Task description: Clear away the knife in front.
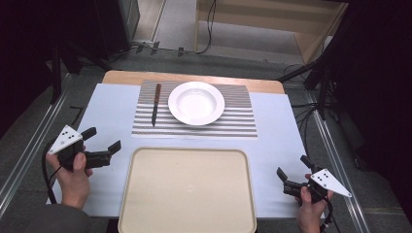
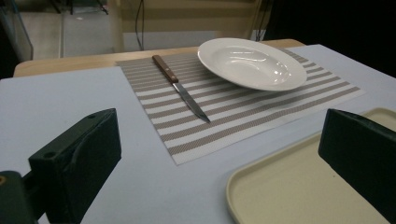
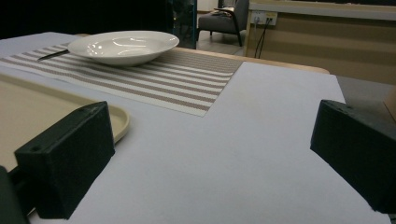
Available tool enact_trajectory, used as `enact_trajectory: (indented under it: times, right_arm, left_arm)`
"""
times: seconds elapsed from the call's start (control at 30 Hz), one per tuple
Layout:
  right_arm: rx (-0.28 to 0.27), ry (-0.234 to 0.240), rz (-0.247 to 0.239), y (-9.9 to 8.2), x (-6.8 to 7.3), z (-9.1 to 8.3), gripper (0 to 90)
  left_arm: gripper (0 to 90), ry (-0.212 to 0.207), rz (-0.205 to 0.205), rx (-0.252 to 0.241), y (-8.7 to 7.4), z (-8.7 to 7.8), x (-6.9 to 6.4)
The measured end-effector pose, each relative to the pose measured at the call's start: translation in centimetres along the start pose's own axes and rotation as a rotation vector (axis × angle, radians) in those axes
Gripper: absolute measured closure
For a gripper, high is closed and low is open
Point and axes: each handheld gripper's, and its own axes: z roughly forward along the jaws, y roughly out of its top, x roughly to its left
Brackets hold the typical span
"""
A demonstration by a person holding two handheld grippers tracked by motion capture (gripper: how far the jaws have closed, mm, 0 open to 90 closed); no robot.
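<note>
White sheeting covers my table (image 1: 111,104), with a striped placemat (image 1: 238,124) at its far side. On it, left of the white plate (image 1: 196,103), lies the brown-handled knife (image 1: 155,104), its long axis running away from me, blade tip nearest me. Both my left gripper (image 1: 103,141) and right gripper (image 1: 292,167) hover with jaws spread wide, flanking the beige tray (image 1: 187,191).
</note>
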Motion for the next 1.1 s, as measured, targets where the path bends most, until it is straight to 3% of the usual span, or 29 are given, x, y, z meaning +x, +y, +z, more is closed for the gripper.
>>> enact_trajectory:
  times: [0.47, 0.8, 0.9, 1.1]
  right_arm:
    - [-0.004, 0.000, -0.010, 0.0, 0.0, 0.0, 0.0]
    - [0.000, -0.002, -0.009, 0.0, 0.1, 0.1, 0.0]
    - [-0.002, -0.004, -0.013, 0.0, 0.1, 0.1, 0.0]
    - [0.001, -0.004, -0.015, 0.0, 0.1, 0.1, 0.0]
  left_arm:
    - [0.0, -0.029, 0.046, 0.033, 3.2, 4.7, -1.3]
    - [0.0, -0.046, 0.045, 0.045, 5.0, 7.4, -1.4]
    - [0.0, -0.056, 0.023, 0.054, 5.8, 8.7, -1.1]
    - [1.1, -0.039, 0.015, 0.083, 6.7, 10.8, -0.4]
